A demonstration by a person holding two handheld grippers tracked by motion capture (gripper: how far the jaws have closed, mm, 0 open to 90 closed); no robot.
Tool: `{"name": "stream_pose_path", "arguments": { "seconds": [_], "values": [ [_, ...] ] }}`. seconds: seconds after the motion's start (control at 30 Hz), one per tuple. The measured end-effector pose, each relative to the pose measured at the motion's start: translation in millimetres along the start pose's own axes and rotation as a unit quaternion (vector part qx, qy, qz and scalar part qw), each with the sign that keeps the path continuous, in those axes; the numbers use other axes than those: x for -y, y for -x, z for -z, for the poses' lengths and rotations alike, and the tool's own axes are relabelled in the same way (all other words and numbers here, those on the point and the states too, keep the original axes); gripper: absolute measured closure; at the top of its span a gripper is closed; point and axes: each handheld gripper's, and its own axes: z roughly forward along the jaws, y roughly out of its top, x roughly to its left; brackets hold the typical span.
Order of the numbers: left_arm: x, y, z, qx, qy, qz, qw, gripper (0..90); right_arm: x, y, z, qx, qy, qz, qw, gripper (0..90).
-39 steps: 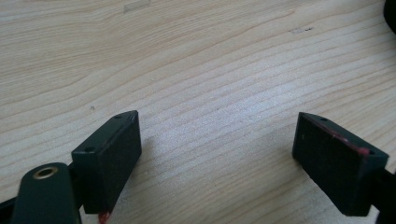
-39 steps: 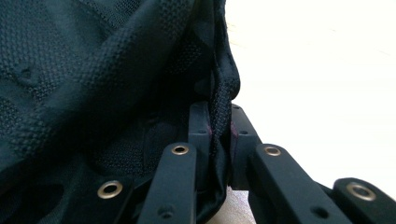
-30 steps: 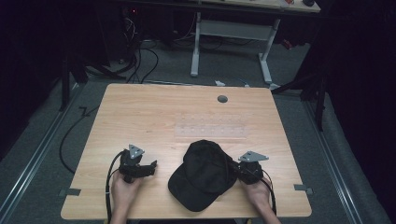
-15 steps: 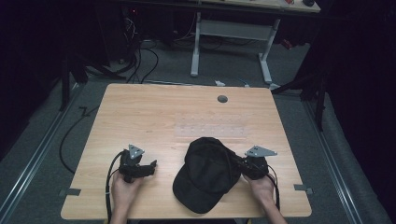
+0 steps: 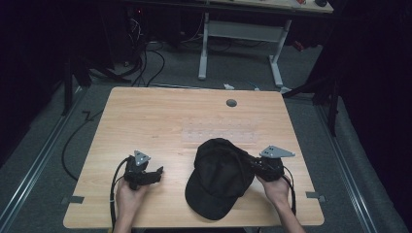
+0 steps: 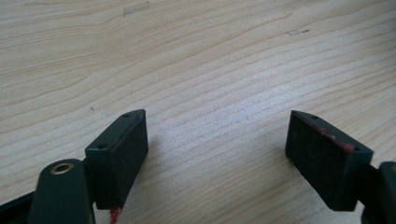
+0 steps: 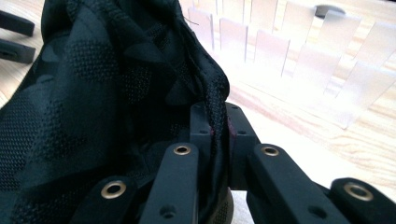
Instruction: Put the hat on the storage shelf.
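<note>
A black baseball cap (image 5: 218,177) lies on the wooden table (image 5: 145,121) near the front edge, brim toward me. My right gripper (image 5: 253,166) holds the cap's right rim, and in the right gripper view its jaws are shut on a fold of the black mesh fabric (image 7: 93,107). At the table's front left my left gripper (image 5: 156,174) rests in a hand, apart from the cap. The left gripper view has its two black pads (image 6: 119,156) standing wide open over bare wood with nothing between them.
A clear plastic rack with upright dividers (image 7: 299,56) stands on the table just behind the cap. A round grey cable hole (image 5: 231,103) sits near the far edge. Cables and a white desk frame (image 5: 238,34) are on the floor beyond.
My right gripper has drawn the cap to the right and slightly away from me, turning it. The left gripper has stayed where it was.
</note>
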Motion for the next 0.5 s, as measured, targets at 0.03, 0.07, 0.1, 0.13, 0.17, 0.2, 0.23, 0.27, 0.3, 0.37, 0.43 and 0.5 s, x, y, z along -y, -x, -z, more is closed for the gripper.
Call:
{"name": "stream_pose_path", "arguments": {
  "seconds": [0.03,0.07,0.1,0.13,0.17,0.2,0.23,0.27,0.3,0.37,0.43,0.5],
  "values": [
    [0.0,-0.1,0.0,0.001,-0.001,0.0,1.0,21.4,-1.8,0.1,1.2,0.0,0.001,0.002,1.0,84.3],
    [0.0,0.0,0.1,0.001,-0.001,0.0,1.0,21.2,-3.7,0.1,2.5,-0.001,0.003,0.004,1.0,84.3],
    [0.2,0.1,0.2,0.0,0.0,0.0,1.0,21.2,-5.6,0.2,3.9,0.0,0.006,0.005,1.0,84.3],
    [0.1,0.3,0.2,0.0,-0.001,0.0,1.0,21.3,-7.5,0.4,5.4,-0.001,0.009,0.006,0.9999,84.4],
    [-0.2,0.6,-0.1,-0.001,-0.002,0.001,1.0,21.4,-9.3,1.0,6.6,-0.003,0.01,0.007,0.9999,84.4],
    [-0.6,0.6,-0.2,-0.002,-0.004,-0.001,1.0,21.4,-11.2,1.5,8.0,-0.002,0.011,0.01,0.9999,84.3],
    [-0.9,0.9,-0.6,-0.003,-0.006,0.0,1.0,21.4,-13.2,1.7,9.2,-0.002,0.013,0.01,0.9999,84.4],
    [-1.5,0.9,-0.7,-0.003,-0.01,-0.002,0.9999,21.4,-15.2,2.6,10.3,-0.004,0.017,0.014,0.9998,84.3],
    [-1.8,1.2,-0.9,-0.004,-0.011,-0.001,0.9999,21.4,-17.5,3.0,12.0,-0.005,0.022,0.013,0.9997,84.4],
    [-2.6,1.6,-1.2,-0.005,-0.017,-0.002,0.9998,21.6,-23.6,4.9,16.0,-0.008,0.03,0.016,0.9994,84.4],
    [-3.2,2.6,-1.1,-0.004,-0.022,-0.005,0.9997,22.7,-26.1,5.1,17.6,-0.008,0.032,0.017,0.9993,84.4],
    [-3.0,5.1,-0.4,0.001,-0.024,-0.005,0.9997,25.7,-32.9,4.5,21.4,-0.01,0.037,0.024,0.999,84.4]
  ]
}}
